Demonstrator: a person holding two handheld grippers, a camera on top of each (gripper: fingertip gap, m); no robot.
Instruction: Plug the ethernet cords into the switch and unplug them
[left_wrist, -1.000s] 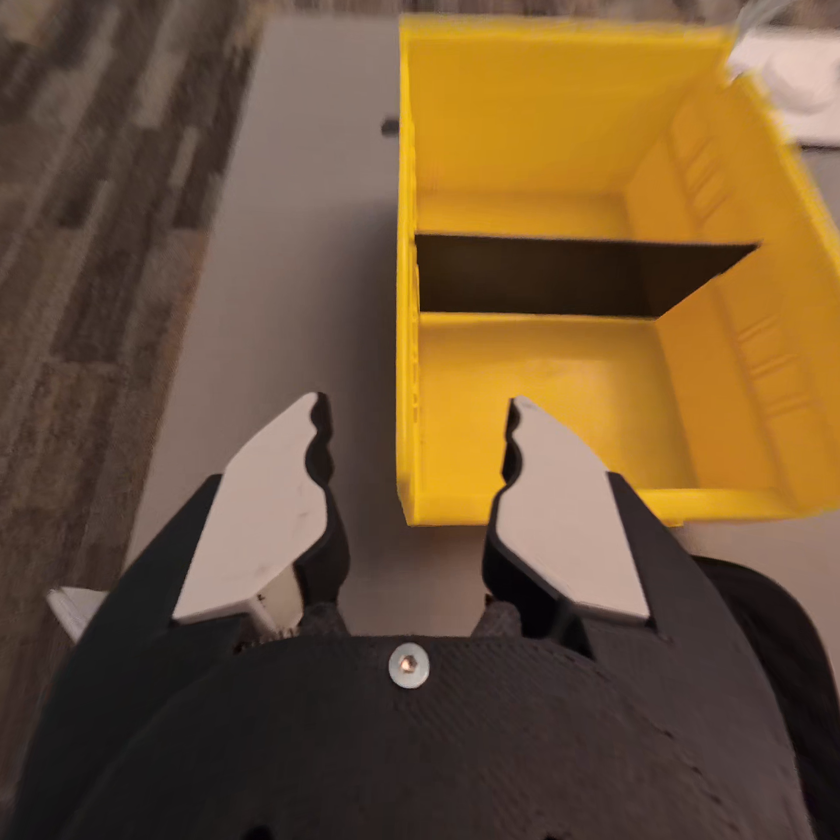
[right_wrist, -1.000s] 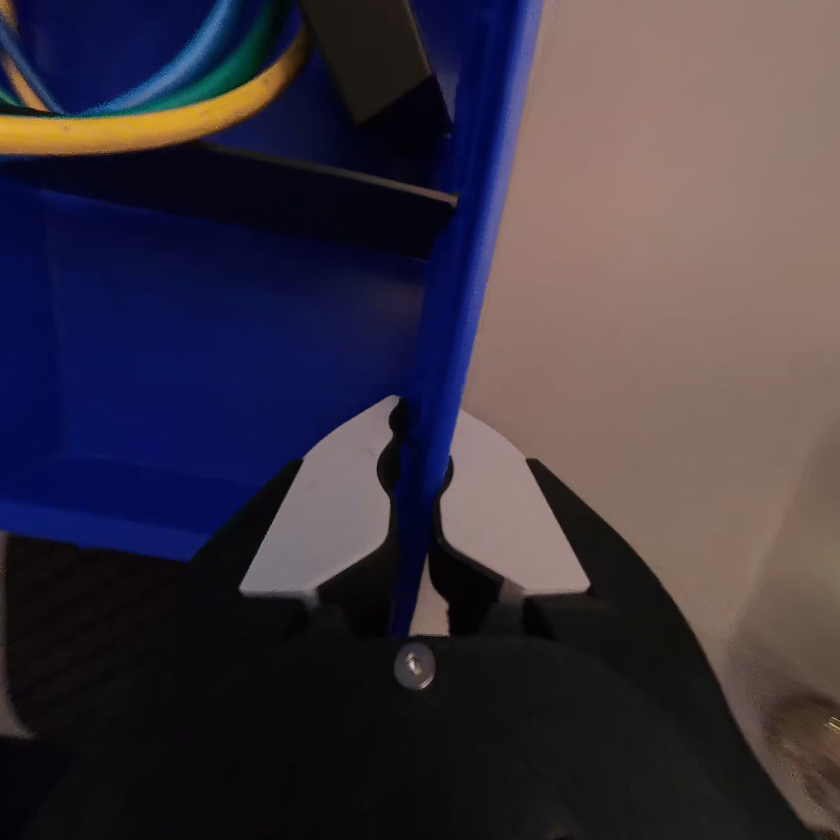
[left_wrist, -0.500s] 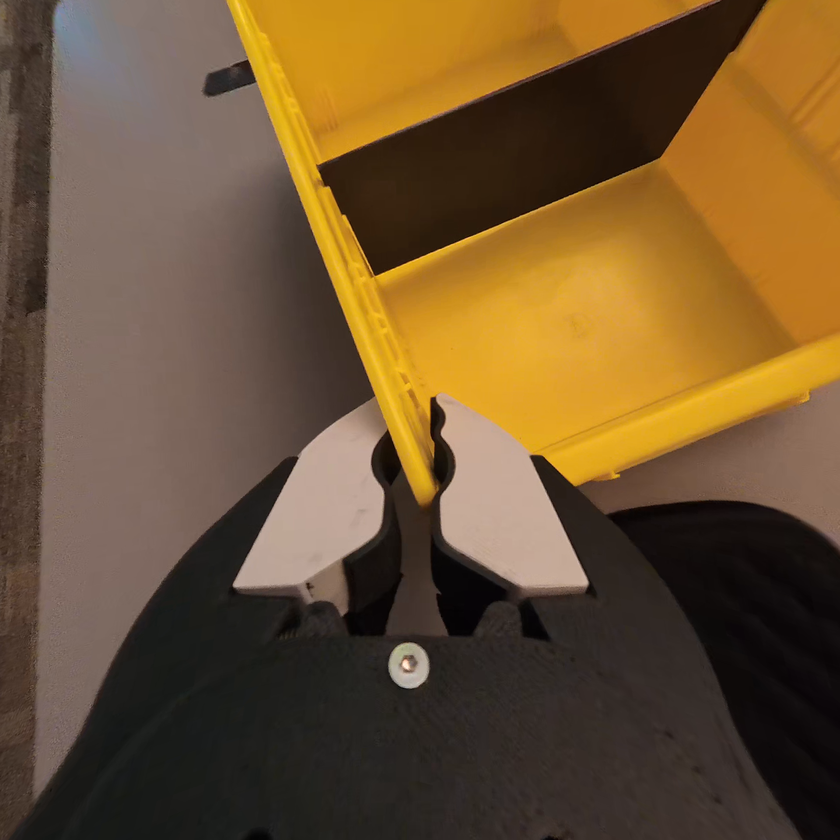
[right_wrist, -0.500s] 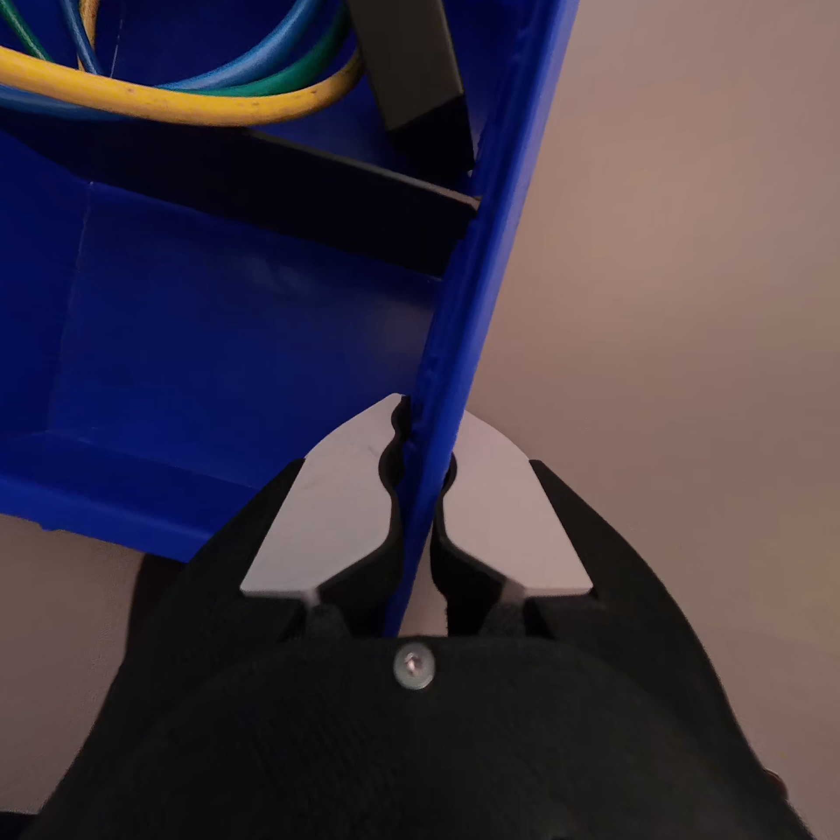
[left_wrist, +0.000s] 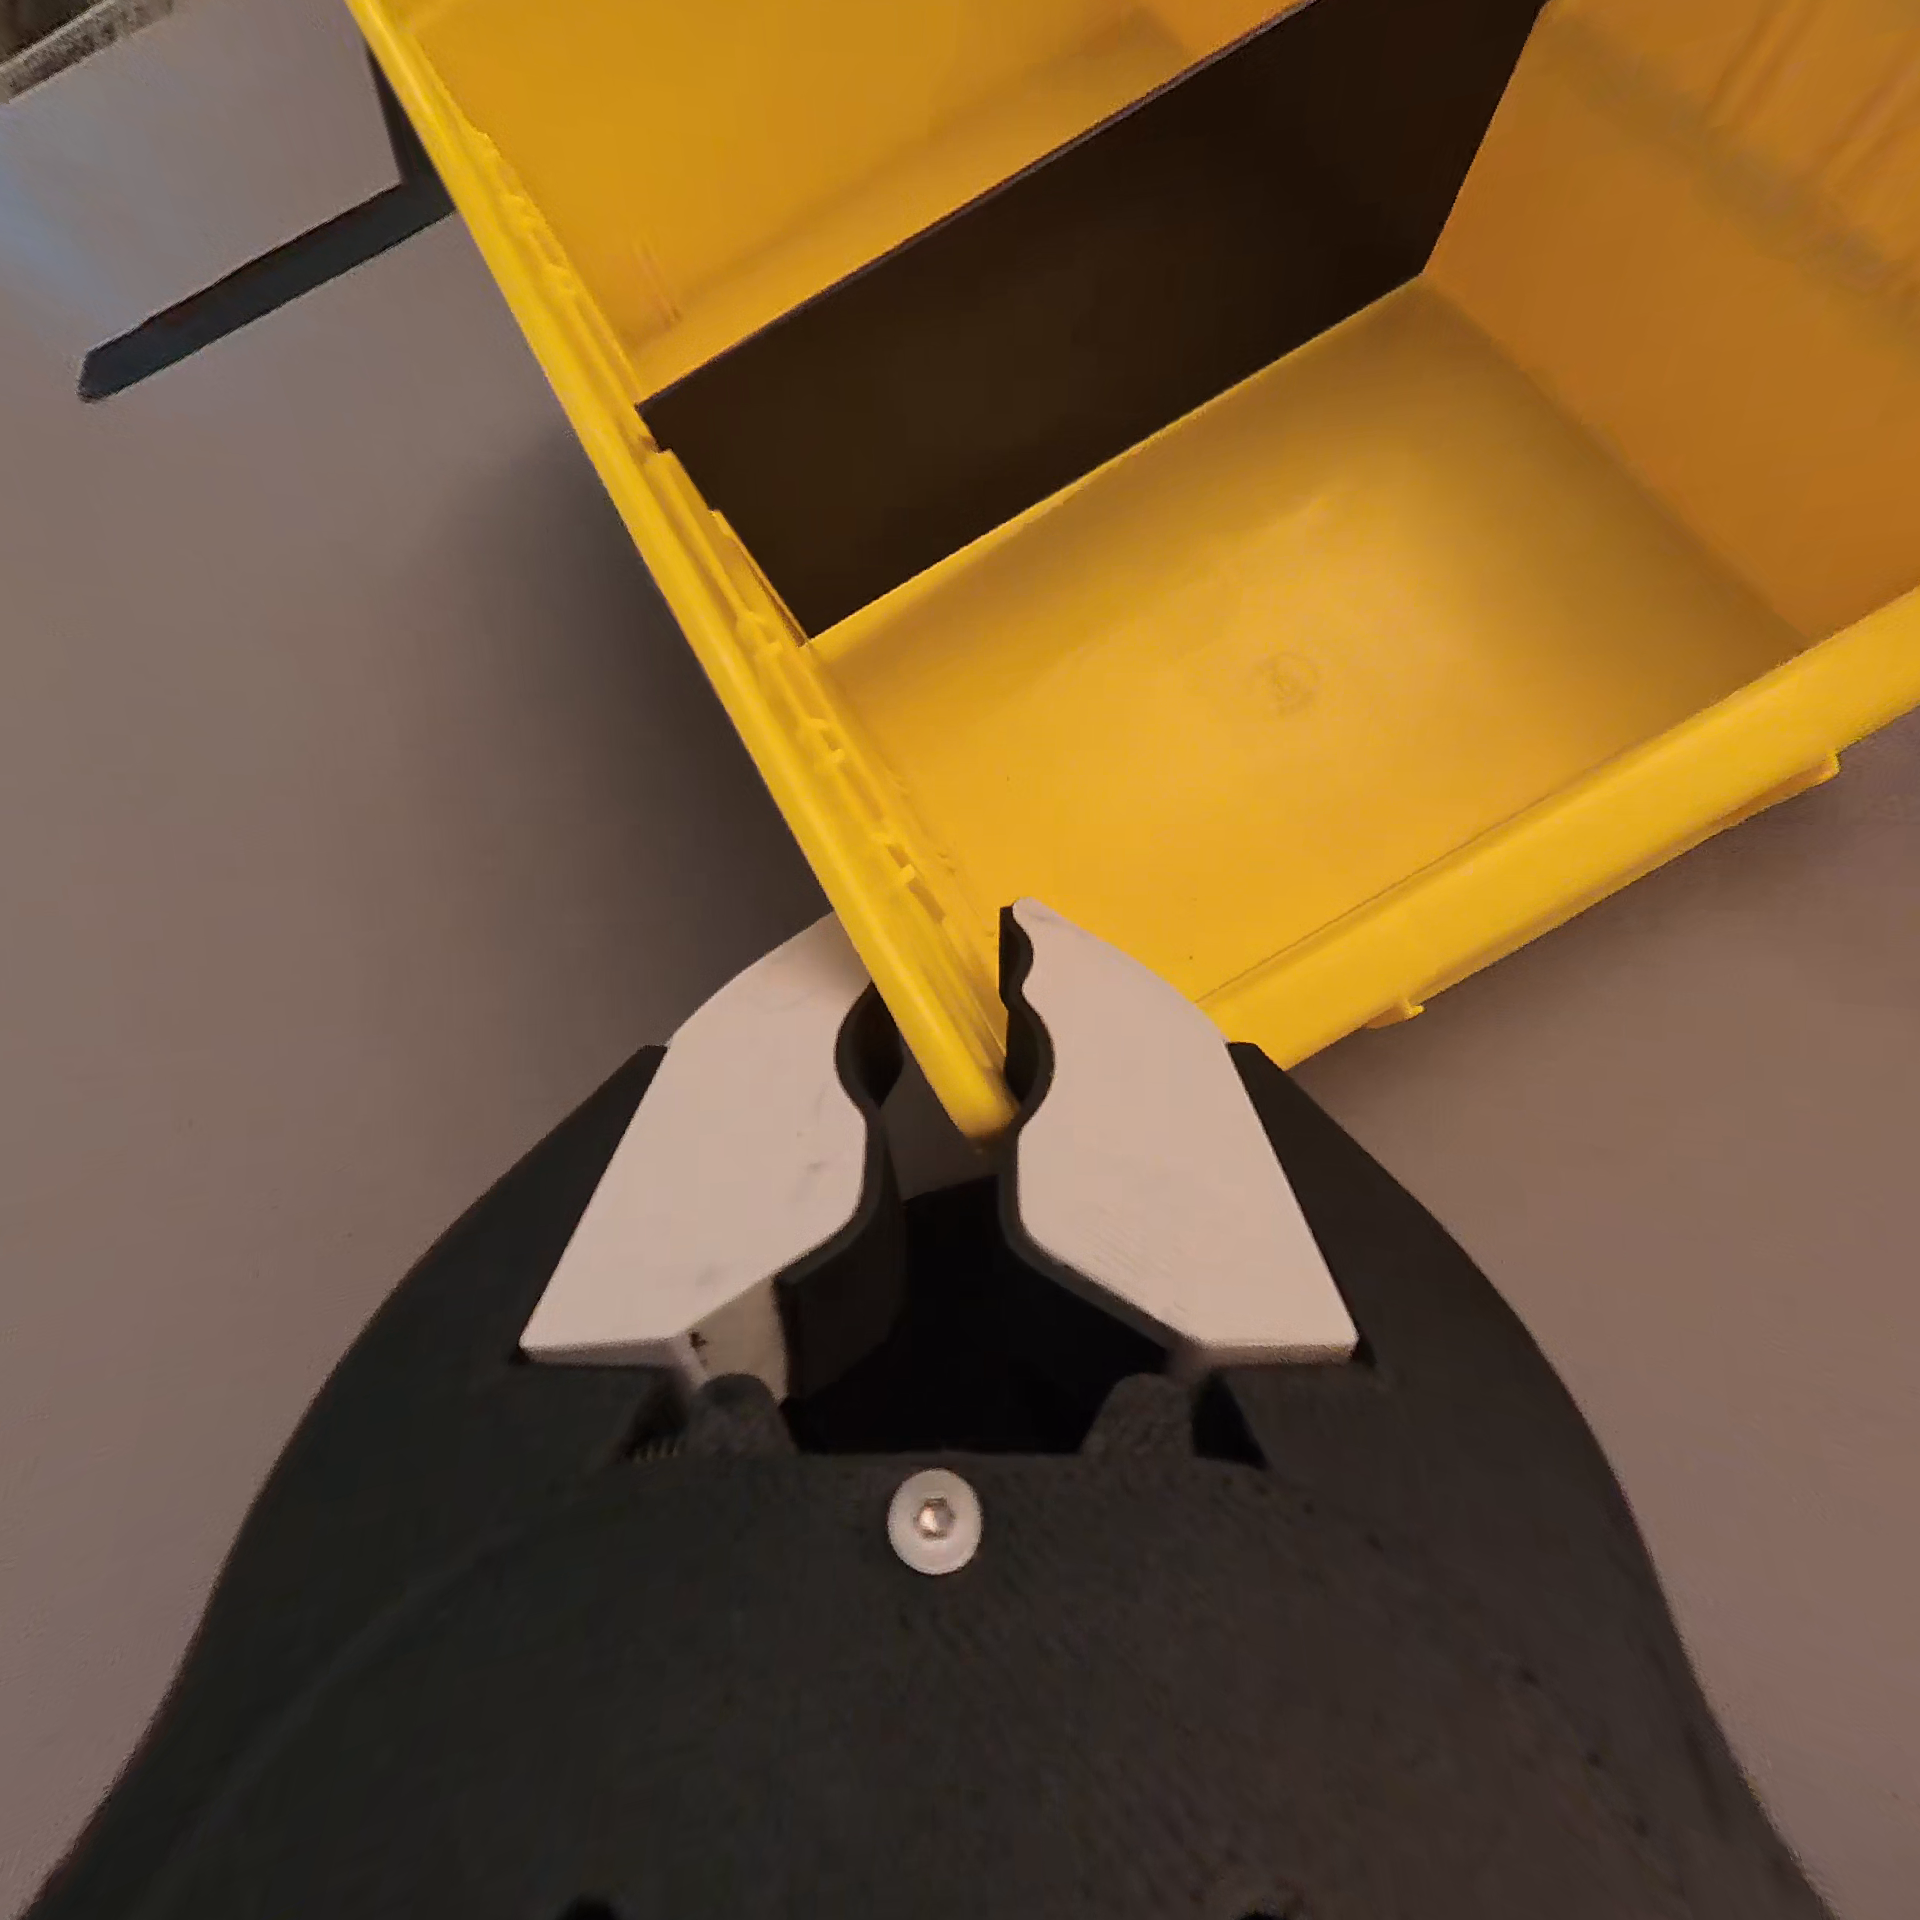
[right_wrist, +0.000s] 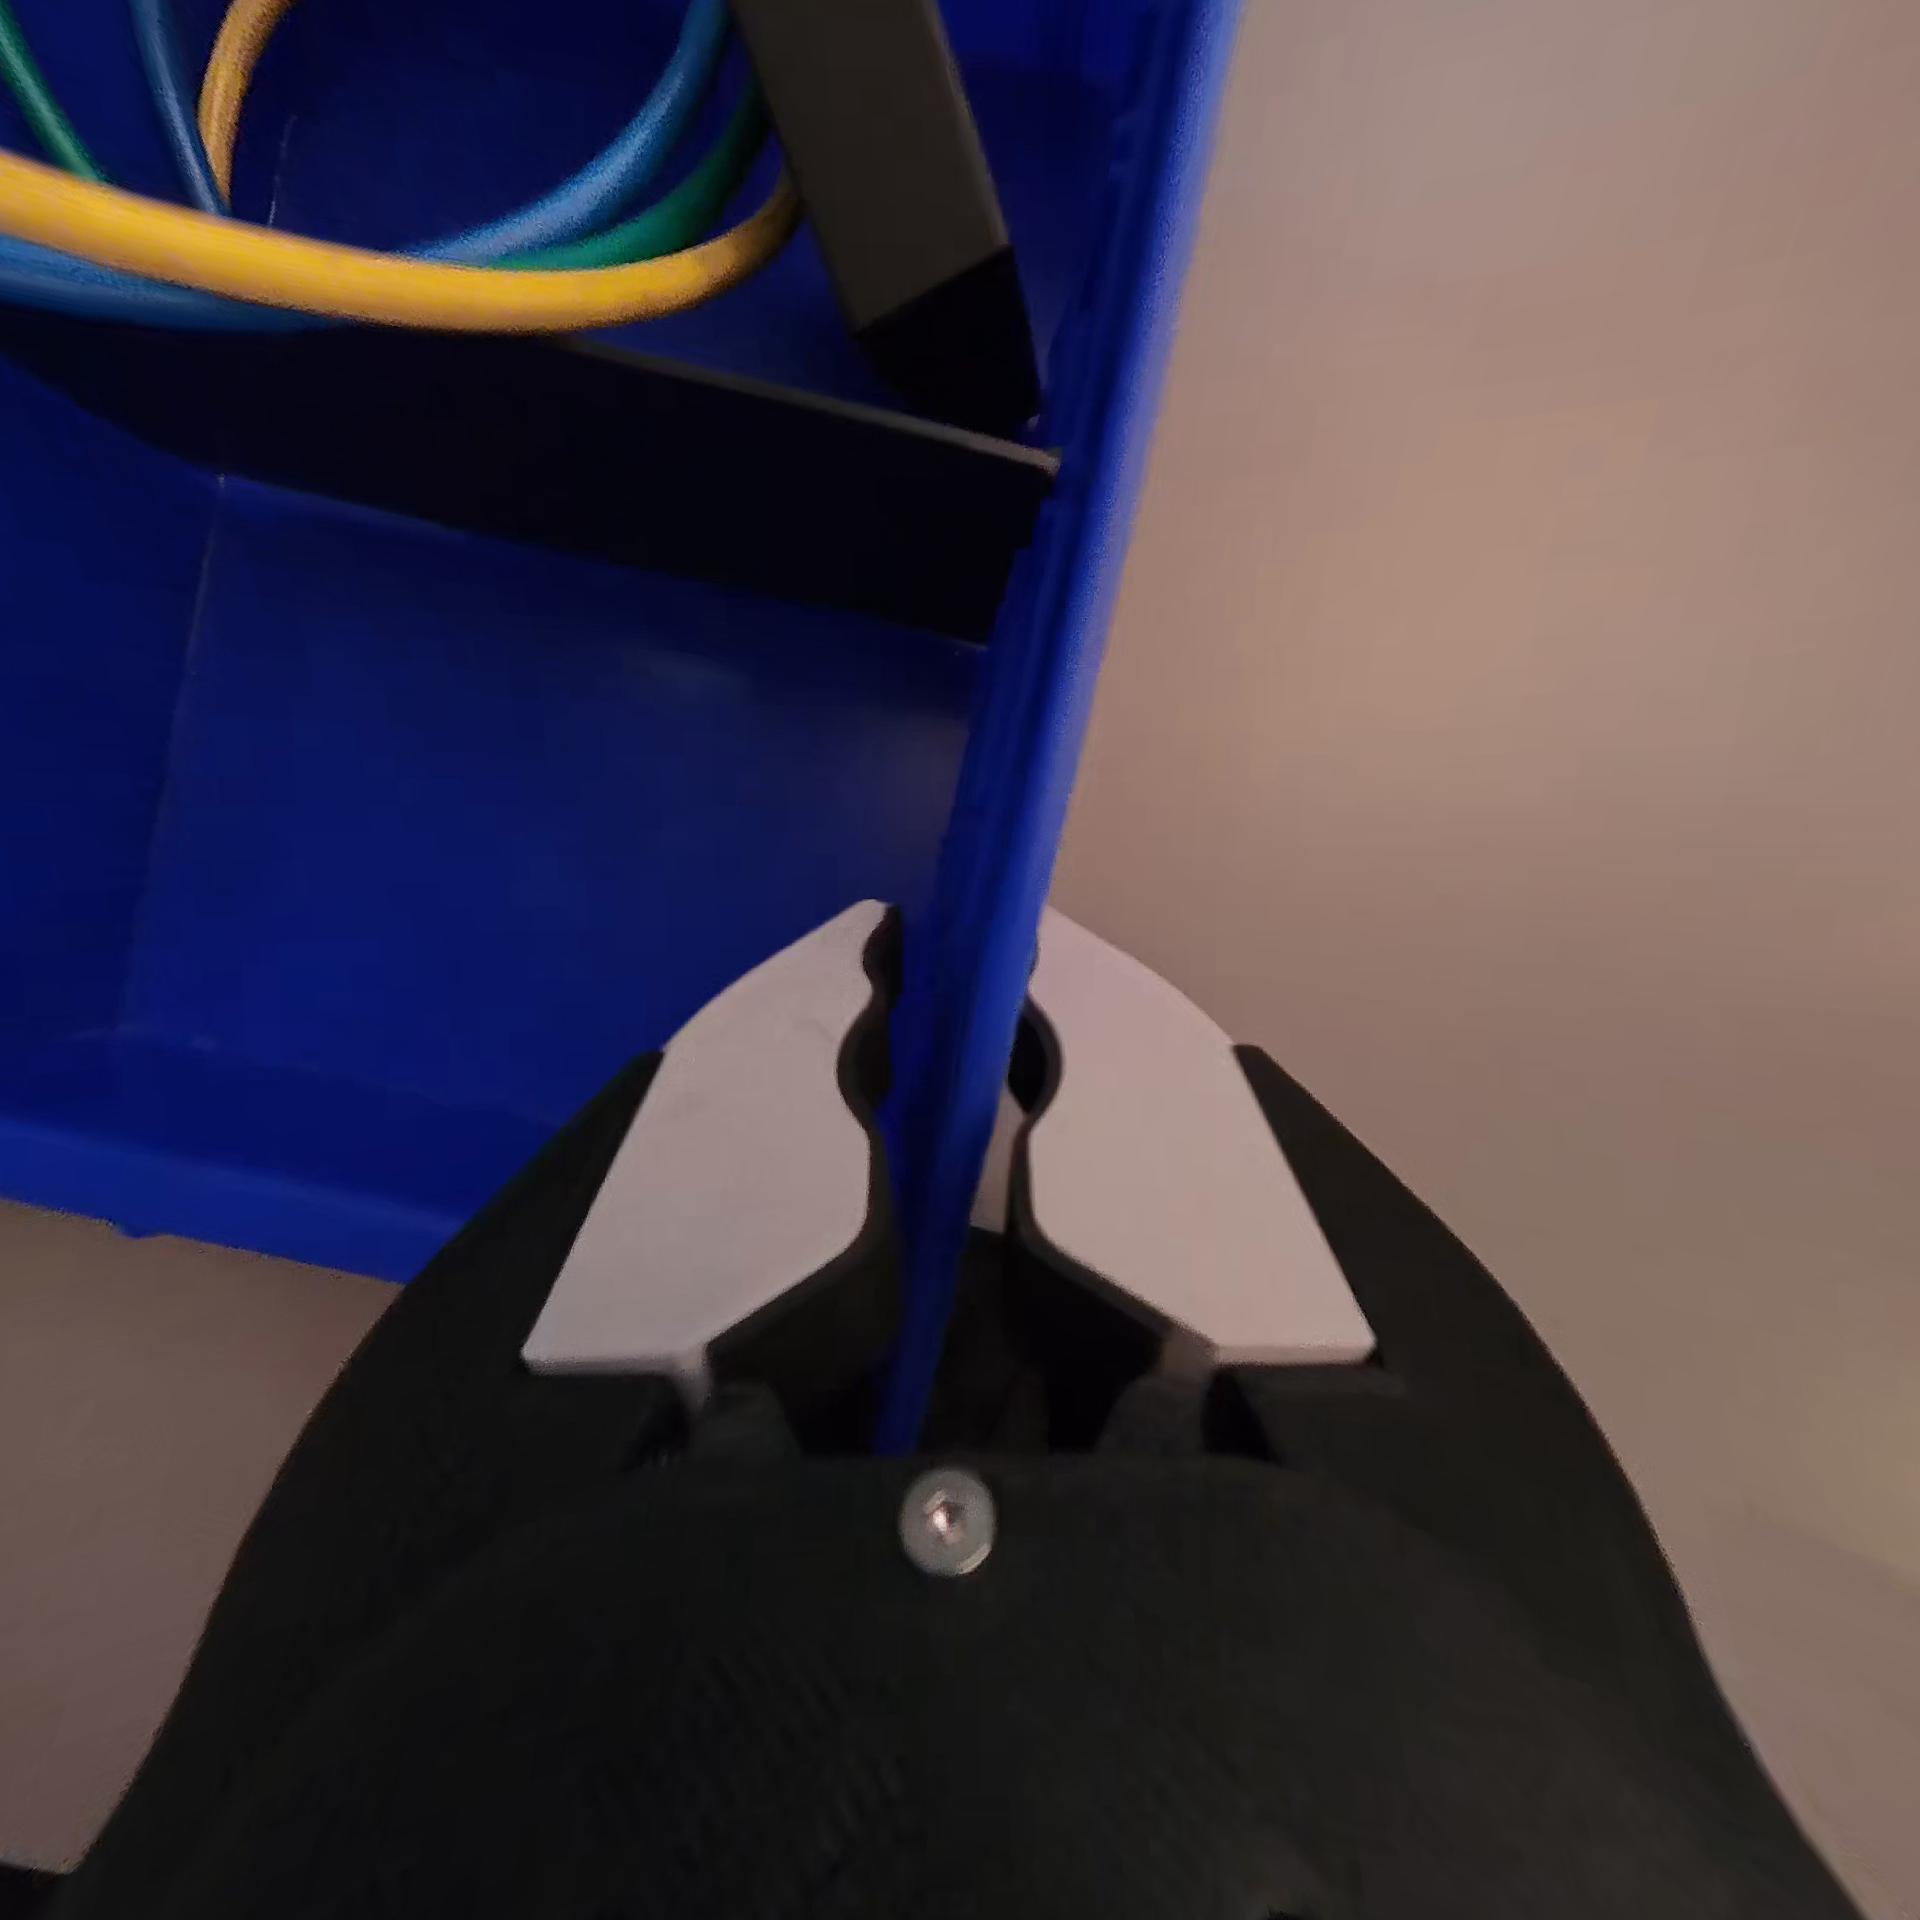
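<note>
Since 1 s ago the left gripper (left_wrist: 940, 1023) has gone from spread to pinching the yellow bin's (left_wrist: 1299, 727) near-left corner wall; right gripper (right_wrist: 956, 1023) stays clamped on the blue bin's (right_wrist: 436, 831) right wall. Ethernet cords (right_wrist: 436, 281) lie w/ a dark box, prob. the switch (right_wrist: 894, 197), behind the bin's black divider (right_wrist: 582, 499). Risk: thin-wall grips slip, bins tip, cords spill. Both grippers angle down-fwd.

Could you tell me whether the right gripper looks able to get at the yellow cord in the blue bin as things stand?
Probably not yet: the right gripper is shut on the side wall of the blue bin, and the yellow cord lies beyond the black divider. Above the cord nothing shows in the way.
</note>
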